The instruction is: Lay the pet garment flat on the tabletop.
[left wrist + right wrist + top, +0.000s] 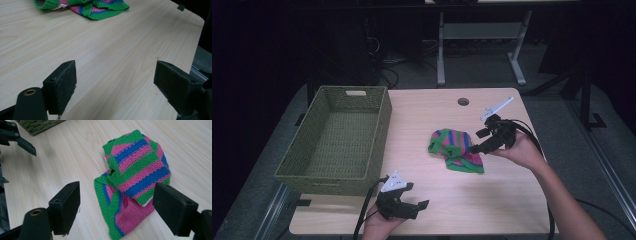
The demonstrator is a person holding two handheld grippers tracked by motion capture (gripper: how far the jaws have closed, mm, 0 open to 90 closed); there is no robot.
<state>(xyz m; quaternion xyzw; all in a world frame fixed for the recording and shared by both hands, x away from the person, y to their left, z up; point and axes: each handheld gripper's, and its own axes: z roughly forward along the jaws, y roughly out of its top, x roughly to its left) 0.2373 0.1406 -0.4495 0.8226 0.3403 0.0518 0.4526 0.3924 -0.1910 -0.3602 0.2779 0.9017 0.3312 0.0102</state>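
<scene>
A small knitted garment [455,148] with green, pink and blue stripes lies crumpled in the middle of the table. My right gripper [479,141] hovers at its right edge, open, and in the right gripper view the garment [135,177] lies just ahead between the two black jaws with nothing held. My left gripper [418,205] rests near the table's front edge, open and empty. In the left gripper view the garment [85,6] shows far off at the top, beyond bare wood between the jaws.
A green woven basket [339,137] stands empty on the left side of the wooden table [507,200]. A cable hole [463,101] sits near the far edge. Beyond the table are desk legs and cables on a dark floor.
</scene>
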